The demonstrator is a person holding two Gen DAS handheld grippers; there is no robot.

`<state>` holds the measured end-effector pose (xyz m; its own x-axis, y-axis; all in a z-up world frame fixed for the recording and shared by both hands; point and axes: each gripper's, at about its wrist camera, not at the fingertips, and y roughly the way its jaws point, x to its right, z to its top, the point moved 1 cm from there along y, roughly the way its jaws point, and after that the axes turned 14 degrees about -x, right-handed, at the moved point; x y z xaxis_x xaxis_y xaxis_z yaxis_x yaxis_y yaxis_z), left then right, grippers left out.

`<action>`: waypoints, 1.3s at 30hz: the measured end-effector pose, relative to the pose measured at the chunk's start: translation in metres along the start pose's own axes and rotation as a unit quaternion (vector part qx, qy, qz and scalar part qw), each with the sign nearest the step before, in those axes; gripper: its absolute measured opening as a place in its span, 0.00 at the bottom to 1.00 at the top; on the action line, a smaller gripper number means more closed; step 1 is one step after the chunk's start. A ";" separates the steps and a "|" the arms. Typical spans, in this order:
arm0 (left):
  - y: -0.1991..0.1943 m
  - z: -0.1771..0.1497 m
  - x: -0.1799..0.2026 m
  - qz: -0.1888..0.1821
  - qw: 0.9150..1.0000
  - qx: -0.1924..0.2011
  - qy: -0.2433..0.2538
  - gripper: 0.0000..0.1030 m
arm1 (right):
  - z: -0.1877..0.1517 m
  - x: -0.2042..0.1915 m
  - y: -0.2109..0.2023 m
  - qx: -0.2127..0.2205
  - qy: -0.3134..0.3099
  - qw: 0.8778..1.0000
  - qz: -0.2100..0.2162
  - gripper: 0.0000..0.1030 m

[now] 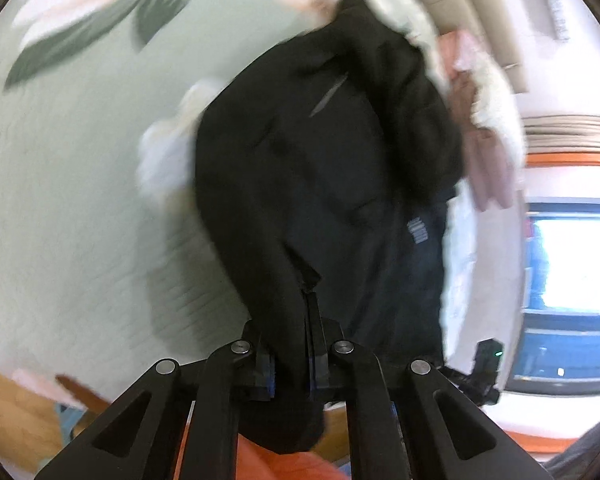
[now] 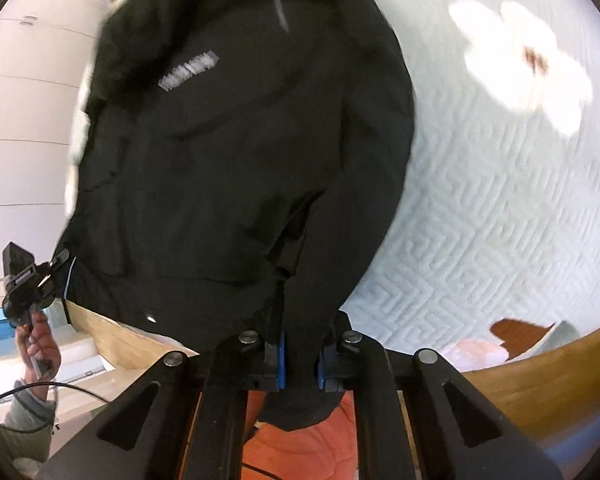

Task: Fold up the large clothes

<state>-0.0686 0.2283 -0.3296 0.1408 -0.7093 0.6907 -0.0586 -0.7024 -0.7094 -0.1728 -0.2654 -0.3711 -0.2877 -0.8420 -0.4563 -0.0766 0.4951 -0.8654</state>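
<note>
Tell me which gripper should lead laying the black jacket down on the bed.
Probably the right gripper: shut on the black jacket, with open bedspread right beside it. The left gripper also grips fabric, but nearer the bed's edge.

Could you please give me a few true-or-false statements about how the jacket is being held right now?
1. The left gripper is shut on the black jacket. True.
2. The right gripper is open and holds nothing. False: it is shut on the jacket too.
3. The jacket lies folded flat on the quilted bedspread. False: it hangs from both grippers, unfolded.
4. The bedspread is pale with a flower print. True.
</note>
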 end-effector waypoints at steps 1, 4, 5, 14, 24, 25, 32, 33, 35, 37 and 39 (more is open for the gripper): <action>-0.005 0.004 0.010 -0.008 1.000 0.008 0.009 0.10 | 0.004 -0.007 -0.008 0.009 -0.003 1.000 0.006 0.13; -0.031 0.028 0.042 -0.034 0.998 0.038 0.048 0.10 | 0.019 -0.026 -0.050 0.054 -0.018 0.998 0.028 0.13; -0.040 0.037 0.052 -0.042 0.996 0.050 0.061 0.10 | 0.028 -0.032 -0.067 0.074 -0.023 0.996 0.033 0.13; -0.094 0.162 0.130 -0.086 0.975 0.141 0.148 0.12 | 0.149 -0.067 -0.189 0.226 -0.051 0.970 0.072 0.14; 0.011 0.339 0.127 0.008 0.993 0.113 0.041 0.15 | 0.304 -0.067 -0.133 0.223 0.053 0.973 0.009 0.26; 0.031 0.352 0.116 0.014 0.995 0.094 0.023 0.15 | 0.315 -0.063 -0.118 0.209 0.065 0.976 0.003 0.26; 0.075 0.376 0.093 0.014 0.998 0.047 0.039 0.16 | 0.350 -0.054 -0.060 0.184 0.102 0.977 -0.035 0.29; 0.072 0.377 0.092 0.008 0.998 0.036 0.050 0.16 | 0.352 -0.053 -0.059 0.183 0.101 0.977 -0.037 0.29; 0.066 0.378 0.092 0.001 0.998 0.021 0.062 0.16 | 0.352 -0.052 -0.063 0.179 0.101 0.978 -0.033 0.29; 0.051 0.370 0.095 -0.013 0.996 0.013 0.091 0.18 | 0.349 -0.049 -0.066 0.176 0.104 0.979 -0.022 0.29; 0.027 0.356 0.098 -0.032 0.992 0.010 0.124 0.24 | 0.341 -0.048 -0.074 0.178 0.104 0.979 -0.009 0.29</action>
<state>0.2957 0.1607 -0.3309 -0.1042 -0.6583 0.7455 -0.0377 -0.7464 -0.6644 0.1726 -0.3347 -0.3554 -0.4805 -0.7694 -0.4210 0.2430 0.3444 -0.9068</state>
